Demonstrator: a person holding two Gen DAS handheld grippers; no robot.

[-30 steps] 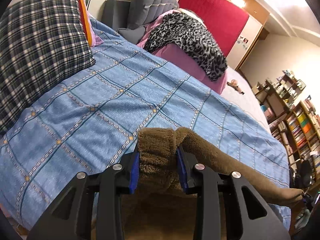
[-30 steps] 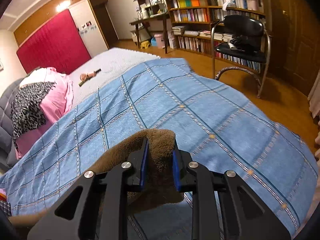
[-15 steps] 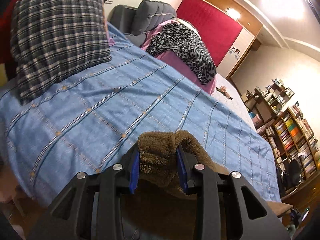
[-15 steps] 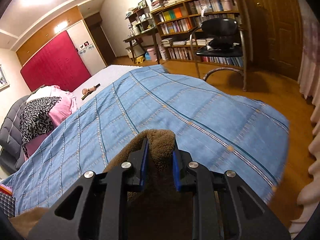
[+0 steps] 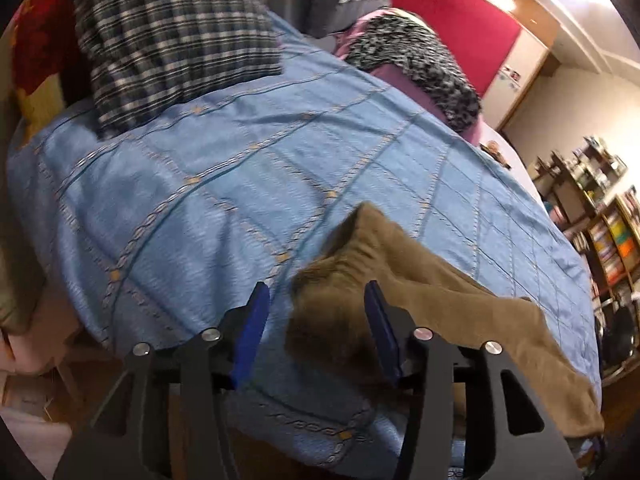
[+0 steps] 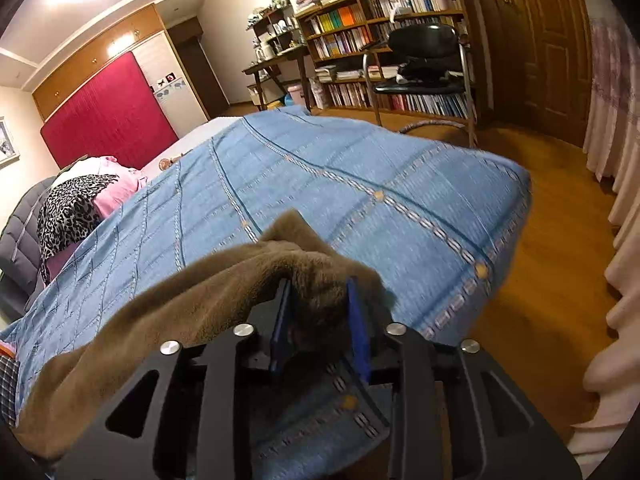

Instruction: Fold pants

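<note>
Brown fleece pants lie along the near edge of a bed with a blue patterned bedspread. My left gripper is opening around one end of them; the left pad stands clear of the cloth, the right pad is beside it. In the right wrist view the other end of the pants bunches up between the blue pads of my right gripper, whose jaws are also opening near the corner of the bedspread. The cloth sags loosely onto the bed.
A plaid pillow and a leopard-print blanket lie at the head of the bed. Past the foot stand a black chair and bookshelves. A pale curtain hangs on the right over wooden floor.
Both grippers pulled back toward the near bed edge and sank, drawing the pants along. Their jaws, which pinched the cloth before, now stand wider and the cloth slumps out.
</note>
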